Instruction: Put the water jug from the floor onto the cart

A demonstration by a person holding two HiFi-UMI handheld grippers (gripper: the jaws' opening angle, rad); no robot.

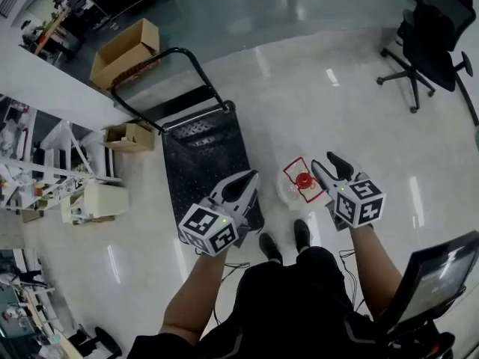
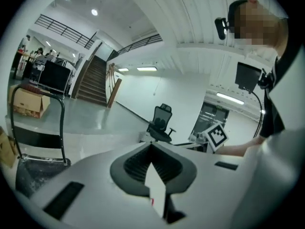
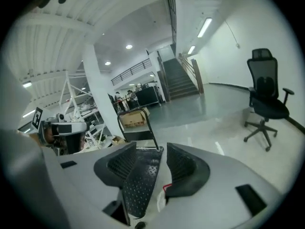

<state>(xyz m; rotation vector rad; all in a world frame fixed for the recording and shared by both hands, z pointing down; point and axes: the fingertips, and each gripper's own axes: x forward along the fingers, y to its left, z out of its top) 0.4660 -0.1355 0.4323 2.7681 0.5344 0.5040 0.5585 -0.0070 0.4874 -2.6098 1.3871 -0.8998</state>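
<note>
The right gripper [image 1: 325, 163] hangs with its jaws apart and empty, just right of the water jug [image 1: 302, 182]. The jug stands upright, red cap up, on the floor [image 1: 299, 88] off the cart's [image 1: 196, 159] near right corner. The left gripper [image 1: 249, 176], jaws together on nothing, hovers over that corner, farther from the jug.

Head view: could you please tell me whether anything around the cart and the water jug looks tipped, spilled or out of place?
Nothing stands out. The clear water jug with a red cap stands upright on the pale glossy floor, just right of the black platform cart, and no puddle shows around it.
</note>
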